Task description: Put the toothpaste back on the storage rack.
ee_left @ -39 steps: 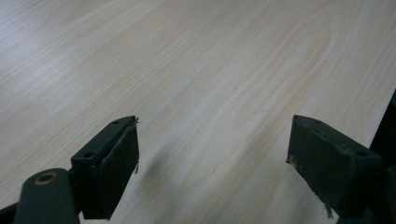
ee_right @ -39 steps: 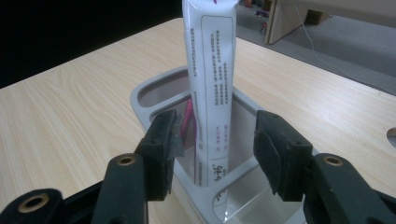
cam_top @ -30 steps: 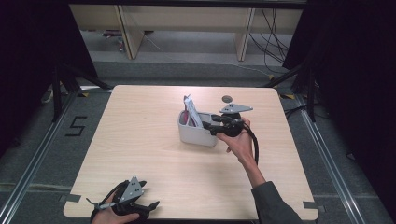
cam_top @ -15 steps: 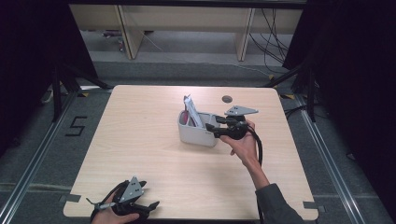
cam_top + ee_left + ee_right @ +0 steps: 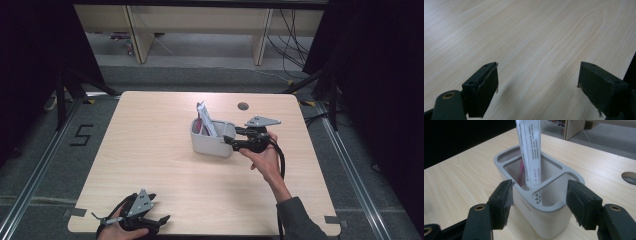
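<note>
The right gripper (image 5: 539, 202) backs off the grey holder (image 5: 212, 140), jaws just spreading; the left gripper (image 5: 537, 87) waits spread at the tabletop's (image 5: 150, 150) near edge.

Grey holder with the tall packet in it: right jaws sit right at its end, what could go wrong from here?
1. The right gripper, whose jaws have just been opening, straddles the end of the grey holder; pulling away crooked could drag or tip it.
2. The tall white packet leans well above the rim, so a nudge may topple it out.
</note>
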The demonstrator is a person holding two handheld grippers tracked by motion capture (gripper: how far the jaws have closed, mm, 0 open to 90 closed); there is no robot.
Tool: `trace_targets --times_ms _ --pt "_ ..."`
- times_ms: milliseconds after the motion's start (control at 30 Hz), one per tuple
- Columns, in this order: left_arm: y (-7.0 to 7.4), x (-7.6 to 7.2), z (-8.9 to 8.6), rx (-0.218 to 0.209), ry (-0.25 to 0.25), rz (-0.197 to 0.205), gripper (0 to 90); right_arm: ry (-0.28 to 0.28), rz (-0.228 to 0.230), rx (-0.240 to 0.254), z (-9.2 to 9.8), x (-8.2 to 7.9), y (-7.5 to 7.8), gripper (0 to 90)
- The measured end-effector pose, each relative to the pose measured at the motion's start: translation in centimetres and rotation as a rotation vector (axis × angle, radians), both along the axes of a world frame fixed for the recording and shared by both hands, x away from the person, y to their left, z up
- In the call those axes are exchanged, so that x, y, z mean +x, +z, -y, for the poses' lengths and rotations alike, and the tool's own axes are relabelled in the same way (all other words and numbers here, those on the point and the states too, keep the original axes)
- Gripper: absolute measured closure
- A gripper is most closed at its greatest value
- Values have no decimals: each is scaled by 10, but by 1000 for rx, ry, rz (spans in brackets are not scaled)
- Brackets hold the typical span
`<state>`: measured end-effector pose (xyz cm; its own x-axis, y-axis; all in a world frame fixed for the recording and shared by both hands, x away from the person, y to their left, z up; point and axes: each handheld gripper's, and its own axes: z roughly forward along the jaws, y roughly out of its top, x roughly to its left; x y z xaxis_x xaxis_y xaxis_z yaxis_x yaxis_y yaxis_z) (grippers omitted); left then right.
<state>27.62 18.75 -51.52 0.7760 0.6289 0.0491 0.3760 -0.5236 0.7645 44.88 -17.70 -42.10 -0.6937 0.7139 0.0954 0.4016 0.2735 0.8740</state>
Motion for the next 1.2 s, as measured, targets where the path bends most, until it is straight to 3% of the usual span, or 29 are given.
trace_targets --times_ms 33,67,100,133,200,233,267,300,367,467,500,533,567,667,700,733,767,800,867,933,967,1033,1067,1133,1167,1200 --pt "1 0 -1 22 -3 3 161 1 -14 10 0 -1 -1 374" --pt "1 0 -1 19 1 6 161 -7 7 -2 1 -1 -1 363" --pt "2 1 -3 28 -11 5 161 0 -23 10 1 -2 -2 354" --pt "3 1 -3 35 -13 -3 161 -18 -25 5 3 -3 -2 347" --pt "2 2 -3 31 -8 3 161 -5 -21 13 4 -3 -4 333" --pt "1 0 0 4 5 1 161 -18 -28 16 5 -4 -4 325" --pt "2 1 -1 24 -1 0 161 -27 -22 10 6 -5 -5 318" --pt "1 0 -1 16 7 4 161 -28 -21 5 7 -6 -5 312" --pt "1 0 0 2 6 -5 161 -32 -54 14 8 -8 -6 302" --pt "1 1 -1 18 -2 -2 161 -30 -36 15 12 -8 -8 287" --pt "2 1 -1 21 -2 -3 161 -49 -56 31 11 -11 -8 283" --pt "1 0 0 1 5 -4 161 -41 -43 15 14 -10 -8 282" --pt "2 2 -2 28 -4 5 161 -56 -54 30 13 -12 -8 280" --pt "2 2 -3 26 1 6 161 -40 -29 -12 17 -12 -9 267" --pt "2 0 -2 11 11 2 161 -56 -60 2 16 -15 -9 267" --pt "2 1 -2 15 2 6 161 -58 -57 11 15 -16 -10 267" --pt "2 2 -2 24 0 7 161 -39 -28 -14 18 -14 -10 267" --pt "2 2 -2 31 -4 9 161 -43 -34 -15 18 -16 -11 267" --pt "1 0 0 3 8 -2 161 -39 -57 3 17 -17 -12 266" --pt "2 2 -2 24 -1 5 161 -36 -27 -23 19 -17 -13 266" --pt "3 2 -2 32 -5 7 161 -48 -54 -17 19 -20 -13 266" --pt "2 2 -2 25 -3 8 161 -41 -49 -15 19 -20 -15 266" --pt "2 1 -2 28 -5 0 161 -48 -74 -6 18 -22 -14 266" --pt "1 1 -1 17 1 7 161 -32 -38 -33 20 -22 -16 258" --pt "1 1 0 17 5 6 161 -41 -56 -14 20 -24 -16 258" --pt "1 1 -1 17 2 3 161 -42 -47 -37 22 -25 -15 257"
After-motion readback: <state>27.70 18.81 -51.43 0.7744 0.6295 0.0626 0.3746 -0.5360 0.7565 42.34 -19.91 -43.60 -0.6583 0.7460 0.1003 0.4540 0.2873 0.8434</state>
